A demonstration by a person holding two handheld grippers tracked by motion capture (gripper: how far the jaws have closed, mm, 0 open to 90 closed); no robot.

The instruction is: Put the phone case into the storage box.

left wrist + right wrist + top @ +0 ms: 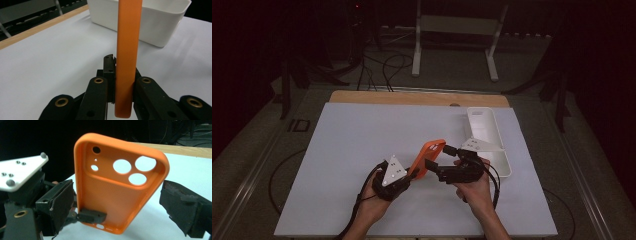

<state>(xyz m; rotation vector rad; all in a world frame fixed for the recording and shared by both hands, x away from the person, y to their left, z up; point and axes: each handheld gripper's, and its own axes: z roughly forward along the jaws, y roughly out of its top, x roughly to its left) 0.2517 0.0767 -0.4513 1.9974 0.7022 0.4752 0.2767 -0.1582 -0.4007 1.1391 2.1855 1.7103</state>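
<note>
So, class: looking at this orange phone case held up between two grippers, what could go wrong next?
1. The left gripper pinches the orange soft phone case at its bottom edge alone; it may twist or slip.
2. The right gripper, open around it, could knock it loose on closing.

Left tool (411, 172) is clamped shut; right tool (439, 156) faces it with jaws spread wide.

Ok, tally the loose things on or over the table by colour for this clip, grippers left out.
Orange: 1, the phone case, clamped in the left gripper and held off the mat.
White: 1, the bin at the mat's right edge.
Total: 2.
</note>
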